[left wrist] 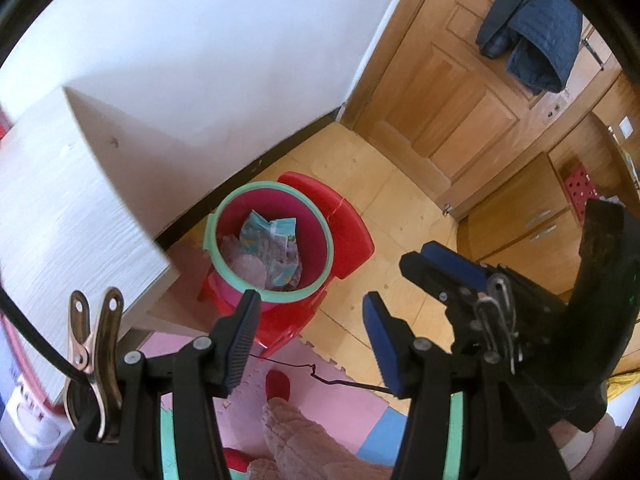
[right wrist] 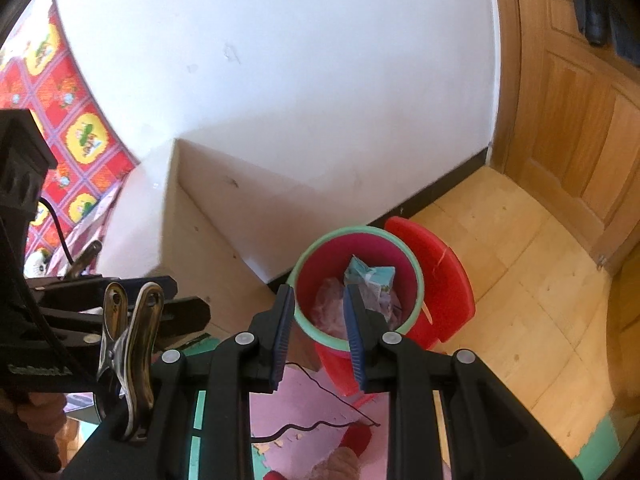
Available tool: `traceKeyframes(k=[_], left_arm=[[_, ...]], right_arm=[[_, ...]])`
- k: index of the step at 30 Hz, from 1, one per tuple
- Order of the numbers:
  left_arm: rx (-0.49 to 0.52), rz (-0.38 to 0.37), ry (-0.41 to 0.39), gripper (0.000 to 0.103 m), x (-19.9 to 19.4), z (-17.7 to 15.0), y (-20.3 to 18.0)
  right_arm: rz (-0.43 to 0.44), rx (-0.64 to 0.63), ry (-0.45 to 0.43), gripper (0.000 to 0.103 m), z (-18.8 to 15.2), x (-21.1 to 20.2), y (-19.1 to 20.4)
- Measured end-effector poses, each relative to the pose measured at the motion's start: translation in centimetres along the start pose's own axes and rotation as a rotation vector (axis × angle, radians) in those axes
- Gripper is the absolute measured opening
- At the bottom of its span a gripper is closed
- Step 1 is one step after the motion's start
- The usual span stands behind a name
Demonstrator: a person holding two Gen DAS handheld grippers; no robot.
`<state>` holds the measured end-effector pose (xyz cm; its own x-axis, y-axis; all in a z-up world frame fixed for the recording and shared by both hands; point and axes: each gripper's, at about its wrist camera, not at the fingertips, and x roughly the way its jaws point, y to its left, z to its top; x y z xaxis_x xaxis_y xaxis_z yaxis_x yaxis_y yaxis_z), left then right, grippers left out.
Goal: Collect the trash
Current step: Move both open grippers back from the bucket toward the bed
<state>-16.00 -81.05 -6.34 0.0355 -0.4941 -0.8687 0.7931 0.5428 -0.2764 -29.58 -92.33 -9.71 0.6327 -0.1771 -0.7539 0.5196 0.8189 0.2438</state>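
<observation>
A pink bin [left wrist: 276,200] with a green rim stands on a red plastic stool [left wrist: 352,236] by the wall. In it lie a crumpled light-blue carton [left wrist: 272,236] and pinkish plastic scraps. My left gripper [left wrist: 310,340] hovers above and in front of the bin, open, with nothing between its fingers. From the right wrist view the bin [right wrist: 332,256] and the carton [right wrist: 370,276] show just past my right gripper [right wrist: 318,332], whose jaws stand narrowly apart and empty. The right gripper [left wrist: 424,262] sits to the right in the left wrist view. The left gripper [right wrist: 188,298] sits to the left in the right wrist view.
A white cabinet [left wrist: 60,208] stands left of the bin. A wooden door [left wrist: 448,92] with a dark jacket [left wrist: 532,28] hanging on it is at the back right. Pink and blue foam mats [left wrist: 340,412], a thin black wire [left wrist: 320,374], a red slipper [left wrist: 278,386] and a fuzzy trouser leg lie below.
</observation>
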Motion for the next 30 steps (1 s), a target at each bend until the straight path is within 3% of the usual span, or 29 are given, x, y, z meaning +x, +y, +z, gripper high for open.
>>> traceKeyframes(k=[17, 30], left_arm=[[-0.097, 0.089, -0.107, 0.055, -11.3, -6.8, 4.8], [-0.243, 0.199, -0.176, 0.056, -19.9, -12.9, 12.3]], right_arm=[[0.1, -0.151, -0.084, 0.026, -0.4, -7.3, 11.3], [0.21, -0.289, -0.078, 0.026, -2.4, -9.2, 22.2]])
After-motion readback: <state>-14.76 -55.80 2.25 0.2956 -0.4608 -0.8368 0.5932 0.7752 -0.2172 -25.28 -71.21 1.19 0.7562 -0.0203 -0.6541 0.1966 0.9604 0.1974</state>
